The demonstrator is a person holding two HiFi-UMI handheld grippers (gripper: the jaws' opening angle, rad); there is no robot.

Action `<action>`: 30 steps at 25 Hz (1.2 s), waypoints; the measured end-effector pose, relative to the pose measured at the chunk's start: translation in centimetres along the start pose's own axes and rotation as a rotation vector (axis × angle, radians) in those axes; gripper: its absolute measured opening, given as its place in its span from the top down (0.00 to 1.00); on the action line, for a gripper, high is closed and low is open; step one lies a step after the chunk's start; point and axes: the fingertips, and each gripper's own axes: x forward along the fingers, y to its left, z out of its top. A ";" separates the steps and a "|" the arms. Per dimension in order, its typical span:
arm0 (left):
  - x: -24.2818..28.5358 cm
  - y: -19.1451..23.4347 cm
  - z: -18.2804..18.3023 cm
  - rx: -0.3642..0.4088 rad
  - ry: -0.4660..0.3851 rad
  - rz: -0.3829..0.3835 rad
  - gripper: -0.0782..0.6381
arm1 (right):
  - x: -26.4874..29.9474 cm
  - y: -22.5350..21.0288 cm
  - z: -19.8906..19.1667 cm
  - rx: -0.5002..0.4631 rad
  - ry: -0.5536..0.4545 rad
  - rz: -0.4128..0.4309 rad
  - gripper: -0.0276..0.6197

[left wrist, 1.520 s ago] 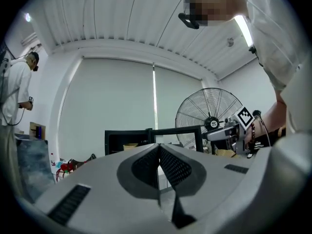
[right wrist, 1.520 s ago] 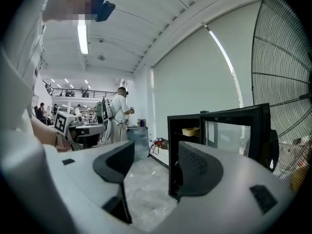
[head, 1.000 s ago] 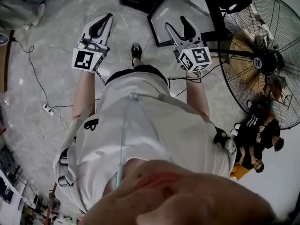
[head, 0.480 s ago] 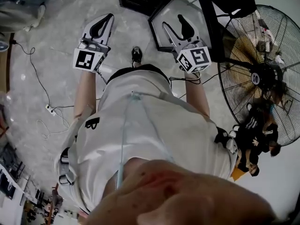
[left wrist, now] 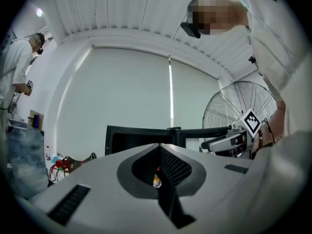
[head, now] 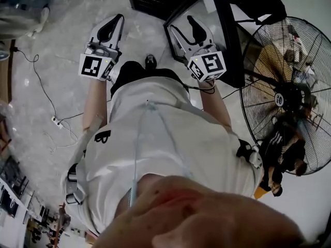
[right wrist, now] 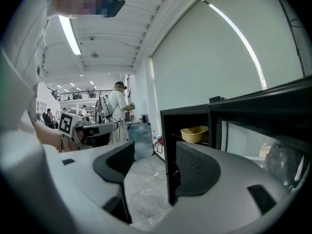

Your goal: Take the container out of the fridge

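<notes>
**Right gripper open at the fridge mouth, tub sitting on the shelf**

The person is standing over the grey floor (head: 57,61) with both tools held out front. The right gripper (right wrist: 153,155) is holding its jaws wide apart with nothing between them but floor and the black front edge of the fridge (right wrist: 168,155). It is gripping nothing at all. Inside, the container (right wrist: 194,133) (a pale yellow tub) is sitting on a shelf in the open compartment, well apart from those jaws.

From the head view, the right gripper (head: 182,26) is hanging just in front of the glass fridge door (head: 228,40), which is standing open, and the dark fridge body is showing at the top edge.

The left gripper (left wrist: 158,152) is keeping its jaws closed tip to tip, leaving only the small window between the pads, and it is carrying nothing. In the head view it (head: 116,20) is pointing at bare floor, off to the left of the fridge.

A big cage fan (head: 289,92) is standing at the person's right, and a white power strip (head: 51,119) is lying on the floor to the left.
</notes>
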 end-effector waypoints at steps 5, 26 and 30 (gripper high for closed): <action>0.5 2.2 -0.2 0.009 0.008 -0.033 0.88 | 1.7 -1.4 1.1 -0.005 -0.023 -0.080 0.54; 1.0 6.1 -0.6 0.032 0.042 -0.053 0.88 | 11.7 -6.2 1.1 -0.333 0.180 -0.189 0.54; 0.7 7.0 -0.9 0.024 0.060 -0.040 0.88 | 13.7 -6.5 0.4 -0.579 0.301 -0.247 0.54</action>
